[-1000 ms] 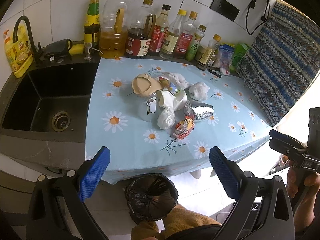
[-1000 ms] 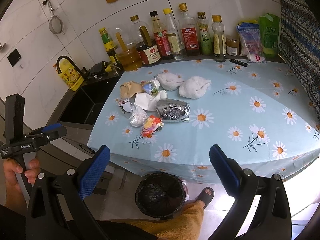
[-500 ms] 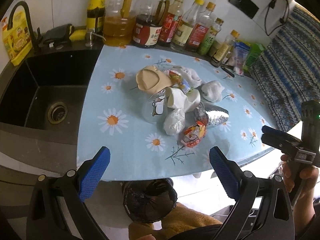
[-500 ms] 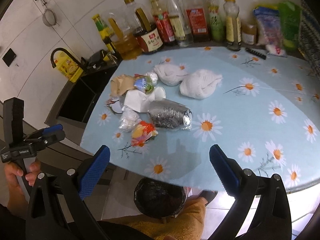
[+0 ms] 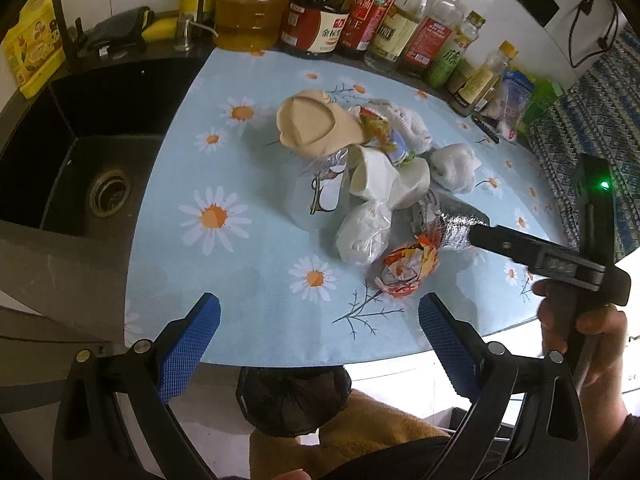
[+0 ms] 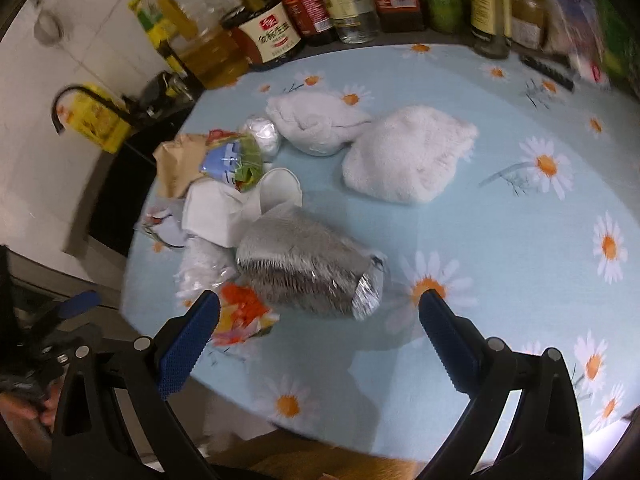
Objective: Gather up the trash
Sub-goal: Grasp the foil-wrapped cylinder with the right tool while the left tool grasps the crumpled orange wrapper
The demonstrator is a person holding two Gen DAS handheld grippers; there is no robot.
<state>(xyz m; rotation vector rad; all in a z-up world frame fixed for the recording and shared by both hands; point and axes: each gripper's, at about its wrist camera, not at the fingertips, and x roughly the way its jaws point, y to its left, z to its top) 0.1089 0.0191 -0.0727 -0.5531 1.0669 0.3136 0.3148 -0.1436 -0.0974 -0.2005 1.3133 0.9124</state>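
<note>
Blue daisy-printed cloth (image 5: pixel 224 256) is covering the counter, with a black sink (image 5: pixel 80 168) sitting to its left and a row of sauce bottles (image 5: pixel 384 20) standing along the tiled wall. Trash is lying heaped at the middle of the cloth: two white cloth bundles (image 6: pixel 408 160), a silver foil bag (image 6: pixel 308 272), a tan paper cup (image 5: pixel 312 124), a white crumpled cup (image 5: pixel 380 176) and an orange wrapper (image 5: pixel 404 268). Below the counter edge a black-lined bin (image 5: pixel 292 396) is standing open. The left gripper (image 5: pixel 320 340) is hovering before the wrapper, jaws spread wide and empty. The right gripper (image 6: pixel 320 340) is hanging just above the foil bag, jaws likewise spread, holding nothing.
</note>
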